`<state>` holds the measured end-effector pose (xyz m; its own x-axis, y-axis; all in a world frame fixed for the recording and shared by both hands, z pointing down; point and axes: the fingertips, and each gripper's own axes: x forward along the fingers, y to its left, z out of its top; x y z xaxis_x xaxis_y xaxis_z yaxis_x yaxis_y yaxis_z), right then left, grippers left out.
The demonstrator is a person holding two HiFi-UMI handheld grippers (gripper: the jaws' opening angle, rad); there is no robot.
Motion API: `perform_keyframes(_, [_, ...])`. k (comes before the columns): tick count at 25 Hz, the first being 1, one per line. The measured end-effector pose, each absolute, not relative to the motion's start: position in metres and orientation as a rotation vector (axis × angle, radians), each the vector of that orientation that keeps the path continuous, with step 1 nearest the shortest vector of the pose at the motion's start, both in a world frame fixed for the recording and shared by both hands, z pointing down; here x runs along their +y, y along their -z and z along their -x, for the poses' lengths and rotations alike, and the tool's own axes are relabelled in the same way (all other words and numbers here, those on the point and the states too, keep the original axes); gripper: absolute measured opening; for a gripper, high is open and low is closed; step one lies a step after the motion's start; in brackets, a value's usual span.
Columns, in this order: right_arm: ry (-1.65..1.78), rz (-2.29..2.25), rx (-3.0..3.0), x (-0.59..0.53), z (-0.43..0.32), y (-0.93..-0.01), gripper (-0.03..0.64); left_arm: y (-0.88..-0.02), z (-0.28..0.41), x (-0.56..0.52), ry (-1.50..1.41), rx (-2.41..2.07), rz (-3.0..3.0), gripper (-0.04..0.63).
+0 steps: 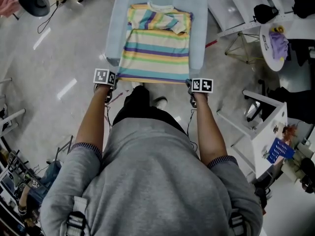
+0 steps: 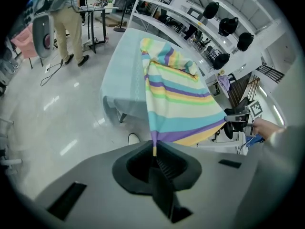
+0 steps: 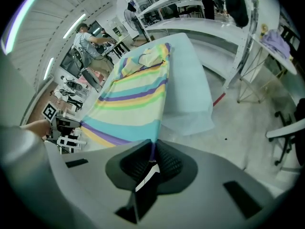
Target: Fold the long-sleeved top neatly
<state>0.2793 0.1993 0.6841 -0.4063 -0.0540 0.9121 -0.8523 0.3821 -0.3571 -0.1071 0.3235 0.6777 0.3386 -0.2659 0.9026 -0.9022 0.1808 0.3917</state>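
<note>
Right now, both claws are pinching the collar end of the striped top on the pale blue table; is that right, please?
Not the collar: the left claw and right claw pinch the hem end of the striped top on the pale blue table. The head view shows the collar at the far side.

Setting: indoor lab or workshop hall, not a home. Polished grey floor [image 1: 54, 63] with a loose cable [image 2: 52, 73] lying on it. Long white shelving [image 3: 205, 23] holds black headgear-like items [image 3: 237, 4]. Work surface [image 1: 115, 28] draped in pale blue cloth. Round white table [image 1: 268, 58] carries a purple cloth [image 1: 279, 43]. Background: a person [image 2: 66, 18] stands at a desk. Standing fan [image 3: 128, 15] by the shelving.
</note>
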Motion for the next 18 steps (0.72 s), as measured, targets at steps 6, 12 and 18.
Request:
perform_keyframes(6, [-1.145,-0.794,-1.756,0.223,-0.293,-0.683,0.043,-0.677,0.090,0.350,-0.637,-1.190,-1.333,0.035])
perform_keyframes(12, [-1.137,-0.815,-1.793,0.212,-0.292,-0.657,0.043,-0.650,0.095,0.338,-0.585,-1.241,-1.324,0.037])
perform_keyframes(18, [-1.126,-0.840,-1.819,0.189,-0.283,-0.632,0.041,-0.627,0.104,0.311,-0.564,-1.261,-1.308,0.035])
